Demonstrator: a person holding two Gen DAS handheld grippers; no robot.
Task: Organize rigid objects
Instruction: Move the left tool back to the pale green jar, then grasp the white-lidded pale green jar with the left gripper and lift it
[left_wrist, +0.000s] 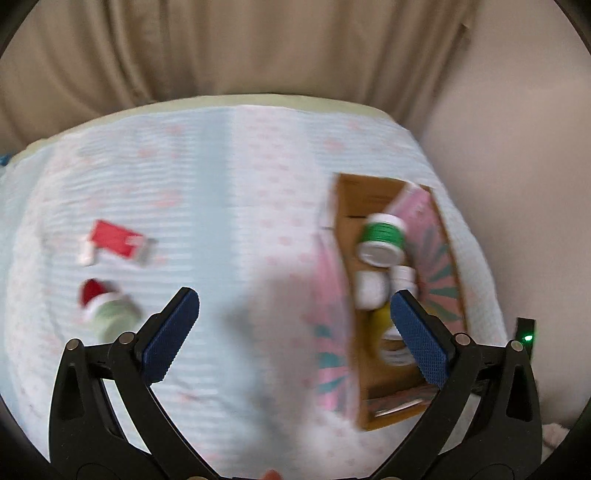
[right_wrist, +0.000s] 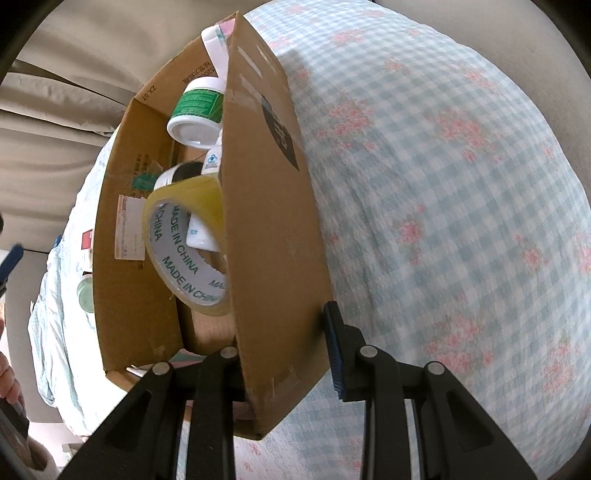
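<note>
A cardboard box (left_wrist: 369, 402) lies on the checked bedspread at the right; it shows close up in the right wrist view (right_wrist: 273, 229). Inside are a green-labelled white jar (left_wrist: 382, 240) (right_wrist: 197, 110), small white bottles (left_wrist: 371, 290), and a yellowish tape roll (right_wrist: 184, 243). My right gripper (right_wrist: 284, 347) is shut on the box's side wall. My left gripper (left_wrist: 295, 325) is open and empty above the bedspread, left of the box. A red and white carton (left_wrist: 114, 242) and a red-capped pale green jar (left_wrist: 107, 310) lie at the left.
The bedspread (left_wrist: 229, 192) covers a bed. Beige curtains (left_wrist: 221, 44) hang behind it and a plain wall (left_wrist: 517, 166) is at the right. A dark device with a green light (left_wrist: 526, 336) sits right of the box.
</note>
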